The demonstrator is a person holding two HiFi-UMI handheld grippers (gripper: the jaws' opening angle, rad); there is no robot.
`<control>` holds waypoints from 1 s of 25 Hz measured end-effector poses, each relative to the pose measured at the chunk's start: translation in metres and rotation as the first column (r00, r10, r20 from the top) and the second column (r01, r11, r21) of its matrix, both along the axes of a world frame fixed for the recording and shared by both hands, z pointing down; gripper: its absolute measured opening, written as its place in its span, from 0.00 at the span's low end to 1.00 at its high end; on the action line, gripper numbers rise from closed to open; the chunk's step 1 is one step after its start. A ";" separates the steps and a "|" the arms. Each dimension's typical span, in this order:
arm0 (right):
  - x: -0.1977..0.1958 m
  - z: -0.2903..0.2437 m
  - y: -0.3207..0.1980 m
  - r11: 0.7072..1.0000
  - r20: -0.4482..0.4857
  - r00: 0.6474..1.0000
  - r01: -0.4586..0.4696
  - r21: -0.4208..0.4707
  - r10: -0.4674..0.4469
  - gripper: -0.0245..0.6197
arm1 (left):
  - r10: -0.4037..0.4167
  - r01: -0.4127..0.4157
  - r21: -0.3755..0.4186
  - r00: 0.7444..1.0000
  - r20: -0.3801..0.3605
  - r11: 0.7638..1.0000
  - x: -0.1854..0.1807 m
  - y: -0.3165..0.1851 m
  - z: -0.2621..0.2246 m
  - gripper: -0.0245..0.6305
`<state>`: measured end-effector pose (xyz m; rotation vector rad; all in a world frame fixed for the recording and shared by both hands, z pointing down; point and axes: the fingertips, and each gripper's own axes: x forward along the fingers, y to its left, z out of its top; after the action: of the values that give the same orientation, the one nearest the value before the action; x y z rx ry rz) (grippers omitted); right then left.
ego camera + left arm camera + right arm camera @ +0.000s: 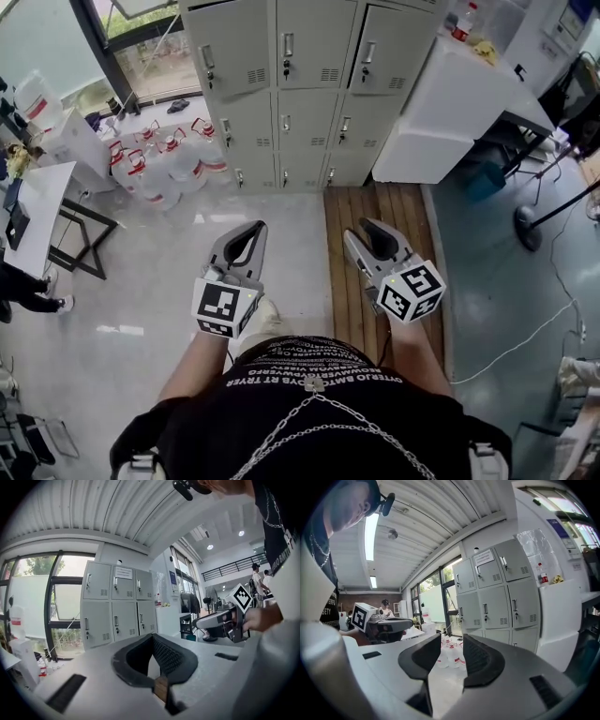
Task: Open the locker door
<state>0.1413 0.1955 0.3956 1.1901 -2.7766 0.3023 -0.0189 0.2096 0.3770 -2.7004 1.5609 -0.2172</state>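
Your left gripper [255, 228] is closed: in its own view the two pads meet at the tip with nothing caught between them. Your right gripper [361, 228] is partly open, with a clear gap between the pads and nothing in it. In the right gripper view only floor and the water jugs [164, 159] show through that gap, far off.

The locker [314, 84] is a grey three-by-three bank of doors against the far wall, and every door looks shut as far as I can tell. In the head view it stands straight ahead of you, well apart from both grippers, with open floor between. Neither gripper touches a door or a handle.

Both grippers are held out side by side, pointing roughly at the locker. The left one is over pale floor, the right one over the wooden boards [375, 216] that run up to the locker's lower right doors.

- Left gripper view: the locker sits above the jaw tips and to their left.
- Right gripper view: the locker sits to the right of the jaws, not in line with the gap.

The jugs cluster on the floor at the locker's left foot. A white cabinet [450, 103] stands against its right side.
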 end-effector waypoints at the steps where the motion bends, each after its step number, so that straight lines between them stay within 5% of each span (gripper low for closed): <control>1: -0.004 0.001 -0.008 1.000 0.001 1.000 -0.003 -0.005 0.003 0.24 | 0.011 -0.011 -0.001 1.000 -0.004 1.000 -0.002 -0.010 0.000 0.04; 13: -0.075 -0.004 -0.091 1.000 -0.004 1.000 0.005 -0.013 -0.005 0.24 | 0.076 -0.077 -0.016 0.997 -0.023 0.997 -0.064 -0.100 0.004 0.04; 25: -0.131 -0.010 -0.126 0.999 -0.034 0.999 -0.037 -0.009 0.036 0.24 | 0.150 -0.150 -0.009 0.988 -0.027 0.989 -0.119 -0.139 0.006 0.04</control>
<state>0.0104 0.0695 0.3861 1.2331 -2.7240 0.2961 -0.1383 0.0710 0.3830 -2.8239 1.3575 -0.1882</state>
